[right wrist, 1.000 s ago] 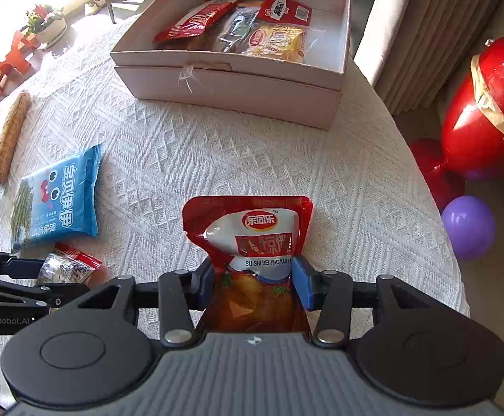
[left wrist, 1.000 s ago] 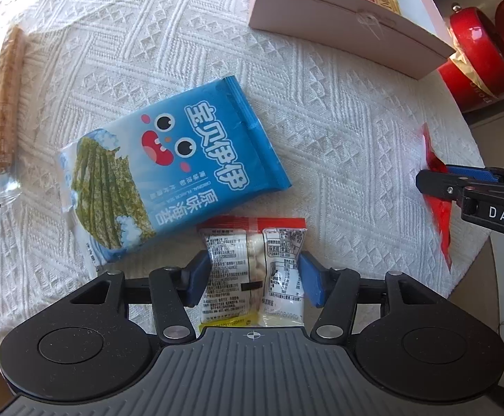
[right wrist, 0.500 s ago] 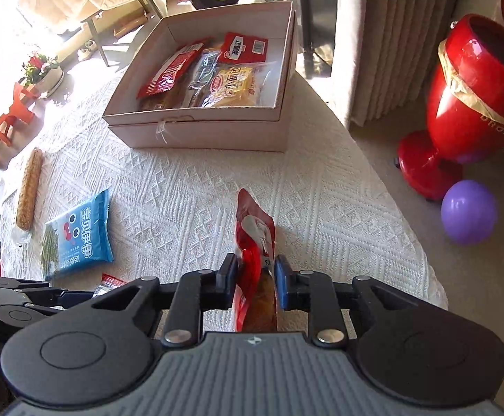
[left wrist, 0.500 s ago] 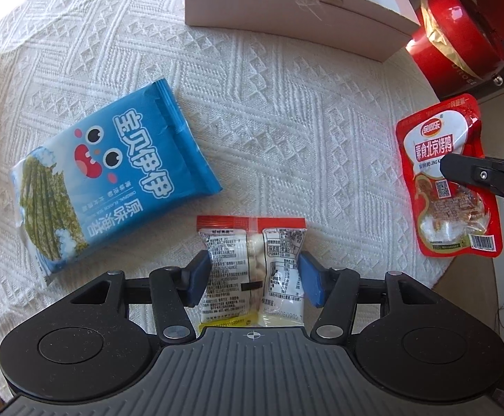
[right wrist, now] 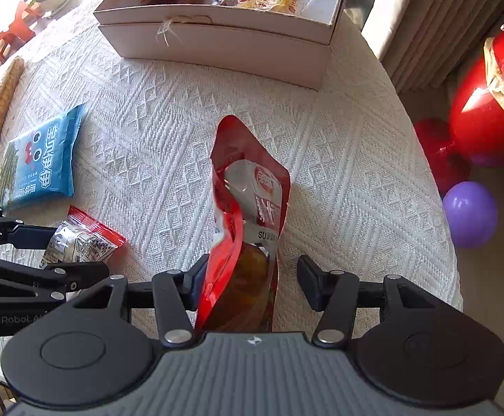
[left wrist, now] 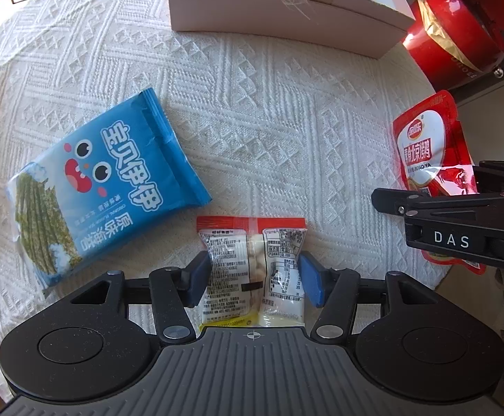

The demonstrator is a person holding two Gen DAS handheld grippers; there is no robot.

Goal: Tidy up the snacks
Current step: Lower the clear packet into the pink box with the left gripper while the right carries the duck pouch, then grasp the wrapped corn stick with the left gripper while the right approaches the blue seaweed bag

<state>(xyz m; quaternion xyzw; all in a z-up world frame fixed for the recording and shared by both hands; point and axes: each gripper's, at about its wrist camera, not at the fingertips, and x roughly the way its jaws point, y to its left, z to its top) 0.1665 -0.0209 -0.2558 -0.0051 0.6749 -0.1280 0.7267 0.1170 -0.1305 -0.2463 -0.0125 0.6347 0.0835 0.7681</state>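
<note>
Red pouch (right wrist: 248, 215) between opening right tongs (right wrist: 253, 282), pointing steeply down; left tongs (left wrist: 253, 277) clamped on white packet (left wrist: 252, 267).

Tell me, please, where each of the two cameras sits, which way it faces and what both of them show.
Left wrist: sits on the left gripper, looking steeply down at the tablecloth; its fingers flank a small white snack packet; the right gripper enters at right.
Right wrist: sits on the right gripper, facing down toward the open box; its jaws are opening around a red pouch; the left gripper shows at left.
Shared: blue seaweed bag, box, red pouch, white packet.
</note>
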